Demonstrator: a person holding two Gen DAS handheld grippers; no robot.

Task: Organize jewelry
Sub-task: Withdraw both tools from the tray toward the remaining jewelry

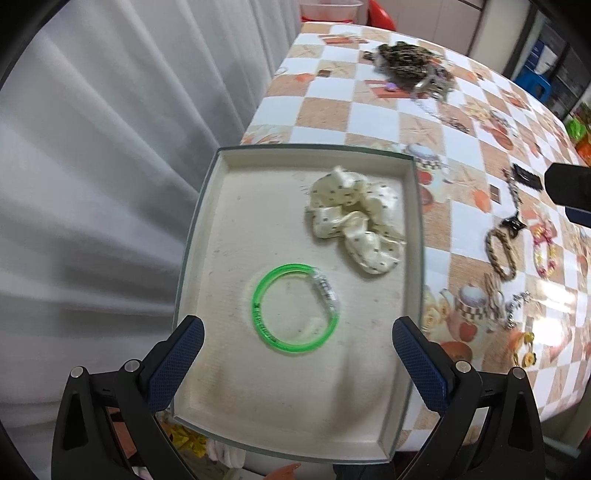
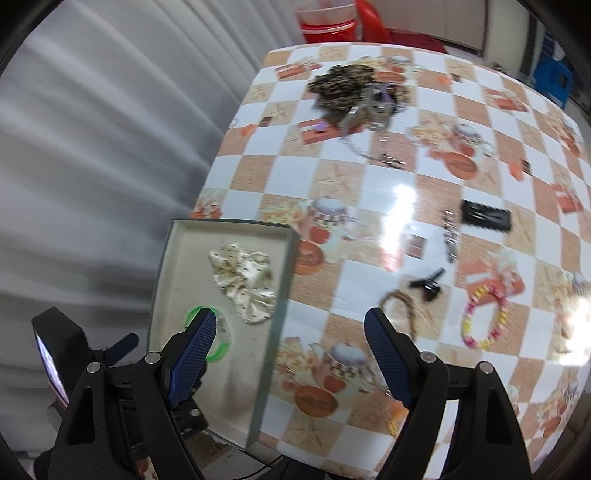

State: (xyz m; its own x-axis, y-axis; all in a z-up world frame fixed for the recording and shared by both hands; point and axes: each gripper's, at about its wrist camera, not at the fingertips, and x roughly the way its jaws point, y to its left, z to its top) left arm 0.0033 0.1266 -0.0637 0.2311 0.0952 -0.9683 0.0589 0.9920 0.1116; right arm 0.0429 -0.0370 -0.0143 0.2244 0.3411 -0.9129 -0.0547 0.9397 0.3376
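Observation:
A shallow cream tray (image 1: 207, 229) sits at the table's left edge; it also shows in the right wrist view (image 2: 280, 280). In it lie a green bangle (image 1: 293, 308) and a cream dotted scrunchie (image 1: 354, 218), also seen in the right wrist view (image 2: 243, 280). My left gripper (image 1: 297, 332) is open and empty, hovering over the tray near the bangle. My right gripper (image 2: 290, 321) is open and empty above the tray's right rim. On the tablecloth lie a rope bracelet (image 2: 402, 302), a pink and yellow bead bracelet (image 2: 484, 317), a black clip (image 2: 428, 282) and a silver chain (image 2: 450, 236).
A dark leopard scrunchie pile with metal pieces (image 2: 351, 92) lies at the far side. A black comb clip (image 2: 485, 216) lies right of centre. A grey curtain (image 1: 110, 147) hangs left of the table. A red container (image 2: 328, 22) stands behind the table.

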